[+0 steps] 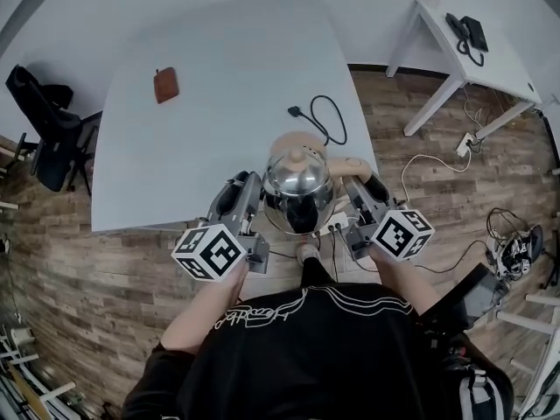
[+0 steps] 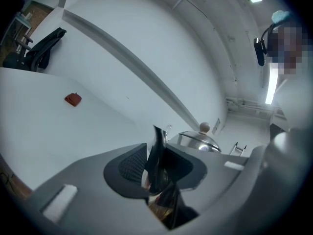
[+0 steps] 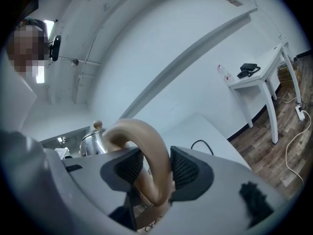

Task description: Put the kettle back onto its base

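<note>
The steel kettle (image 1: 297,182) hangs in the air between the two grippers, at the near edge of the white table (image 1: 201,147), toward its near right corner. It stands upright, its domed lid (image 2: 198,141) and tan knob (image 2: 204,127) on top.

The right gripper (image 3: 151,168) has the arched tan handle (image 3: 146,146) between its ribbed pads (image 3: 183,168), which press on it from both sides with the jaws standing wide. The left gripper (image 2: 156,165) is pinched on the dark, shiny spout (image 2: 157,148), seen edge-on between narrower jaws. In the head view the left gripper (image 1: 255,198) meets the kettle's left flank and the right gripper (image 1: 354,195) its right, each with its marker cube toward the person.

Just beyond the kettle, on the table, a tan disc (image 1: 293,145) shows, seemingly the base and half covered by the kettle; whether the kettle touches it I cannot tell. A black power cord (image 1: 331,121) with its plug loops on the table past the disc, near the right edge. Toward the far left corner lies a small brown pouch (image 1: 165,84), well apart from the rest.

Off the table's left edge stands a black office chair (image 1: 44,134). To the far right is a second white table (image 1: 490,68) carrying a black telephone (image 1: 468,33). Cables and a white power strip (image 1: 464,143) lie on the wood-plank floor (image 1: 131,269) beside it. The person's black printed shirt (image 1: 315,348) fills the bottom of the head view.
</note>
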Demonstrator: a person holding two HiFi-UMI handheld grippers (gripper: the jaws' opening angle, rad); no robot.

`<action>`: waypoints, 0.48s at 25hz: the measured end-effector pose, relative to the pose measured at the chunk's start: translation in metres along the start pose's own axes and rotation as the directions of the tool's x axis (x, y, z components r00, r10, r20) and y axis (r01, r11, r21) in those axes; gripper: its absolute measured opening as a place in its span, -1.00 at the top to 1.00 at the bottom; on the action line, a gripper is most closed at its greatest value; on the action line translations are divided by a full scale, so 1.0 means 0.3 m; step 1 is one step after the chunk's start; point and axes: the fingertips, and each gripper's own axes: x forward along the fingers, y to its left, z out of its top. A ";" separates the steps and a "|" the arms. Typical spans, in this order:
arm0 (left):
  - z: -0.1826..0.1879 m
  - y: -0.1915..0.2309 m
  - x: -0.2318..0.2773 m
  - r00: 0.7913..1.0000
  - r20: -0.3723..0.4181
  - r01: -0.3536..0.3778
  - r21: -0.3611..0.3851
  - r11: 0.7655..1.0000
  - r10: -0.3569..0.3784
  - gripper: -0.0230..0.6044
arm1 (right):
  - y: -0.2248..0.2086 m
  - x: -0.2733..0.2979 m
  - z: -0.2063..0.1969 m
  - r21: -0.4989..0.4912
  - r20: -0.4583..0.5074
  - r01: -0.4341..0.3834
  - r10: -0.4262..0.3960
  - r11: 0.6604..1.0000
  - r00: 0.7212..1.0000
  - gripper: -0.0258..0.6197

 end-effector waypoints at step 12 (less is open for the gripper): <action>0.077 0.184 0.372 0.999 -0.007 0.035 0.029 0.999 -0.035 0.62 | -0.223 0.323 0.064 -0.002 -0.028 0.015 -0.015 1.000 0.999 0.38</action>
